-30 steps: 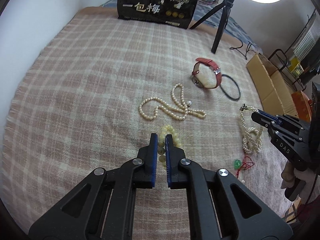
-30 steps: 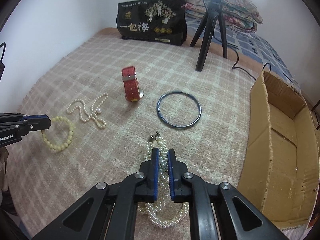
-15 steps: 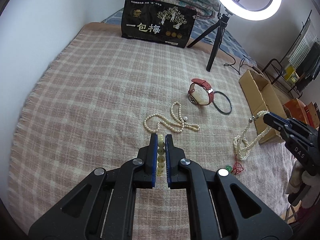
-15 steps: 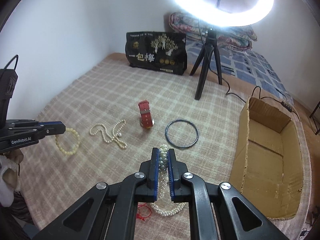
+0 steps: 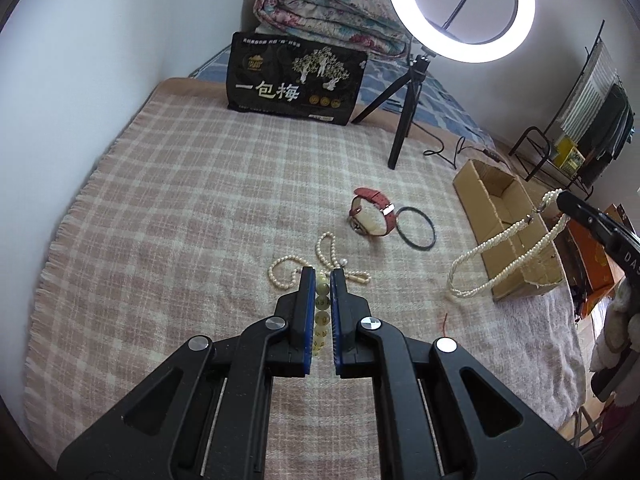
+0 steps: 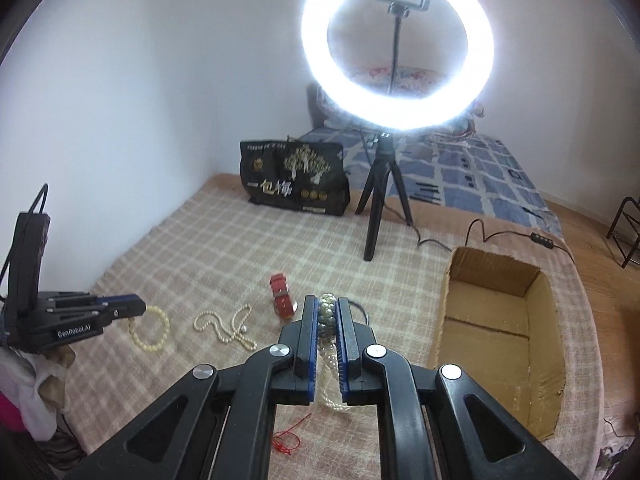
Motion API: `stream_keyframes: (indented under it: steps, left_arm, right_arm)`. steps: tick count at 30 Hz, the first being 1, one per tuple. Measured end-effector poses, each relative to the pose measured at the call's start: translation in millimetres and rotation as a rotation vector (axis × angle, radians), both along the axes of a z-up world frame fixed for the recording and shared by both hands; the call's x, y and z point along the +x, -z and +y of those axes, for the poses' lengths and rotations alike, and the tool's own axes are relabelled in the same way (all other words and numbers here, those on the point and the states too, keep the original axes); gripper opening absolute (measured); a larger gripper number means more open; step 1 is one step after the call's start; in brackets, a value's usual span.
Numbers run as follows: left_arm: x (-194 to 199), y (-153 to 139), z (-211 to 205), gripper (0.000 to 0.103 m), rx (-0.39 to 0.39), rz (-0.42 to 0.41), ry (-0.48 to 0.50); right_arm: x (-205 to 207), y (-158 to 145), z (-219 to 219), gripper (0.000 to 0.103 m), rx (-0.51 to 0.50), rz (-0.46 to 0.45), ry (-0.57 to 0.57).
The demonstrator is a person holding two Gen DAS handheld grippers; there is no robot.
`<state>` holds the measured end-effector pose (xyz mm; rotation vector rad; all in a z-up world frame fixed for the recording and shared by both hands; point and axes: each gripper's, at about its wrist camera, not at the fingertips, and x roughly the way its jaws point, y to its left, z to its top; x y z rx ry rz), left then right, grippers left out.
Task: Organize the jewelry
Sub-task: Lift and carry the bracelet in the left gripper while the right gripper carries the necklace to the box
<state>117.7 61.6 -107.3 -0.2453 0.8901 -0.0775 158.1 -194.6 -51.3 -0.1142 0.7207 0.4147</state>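
My left gripper (image 5: 321, 280) is shut on a yellow bead bracelet (image 5: 322, 312), which hangs from it above the blanket; it also shows in the right wrist view (image 6: 150, 330). My right gripper (image 6: 328, 308) is shut on a multi-strand pearl necklace (image 6: 330, 364) and holds it up in the air; the necklace dangles in the left wrist view (image 5: 504, 252) in front of the open cardboard box (image 5: 508, 236). A thin pearl necklace (image 5: 288, 276), a red-strap watch (image 5: 374, 216) and a black bangle (image 5: 416, 227) lie on the checked blanket.
The cardboard box (image 6: 500, 328) stands at the blanket's right edge. A ring light on a tripod (image 6: 396, 52) and a black printed bag (image 6: 294, 184) stand at the back. A red string (image 6: 288, 436) lies on the blanket below the right gripper.
Both grippers have risen well above the blanket. The bead bracelet and the pearl necklace have left the blanket and hang from the grippers. The pearl necklace is now near the box.
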Motion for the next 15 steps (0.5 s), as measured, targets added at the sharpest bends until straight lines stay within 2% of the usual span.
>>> stream_keyframes:
  steps: [15]
  left_arm:
    - [6.9, -45.7, -62.1, 0.005, -0.03, -0.101, 0.128]
  right_arm:
    - [6.0, -60.1, -39.8, 0.006, 0.057, -0.122, 0.055]
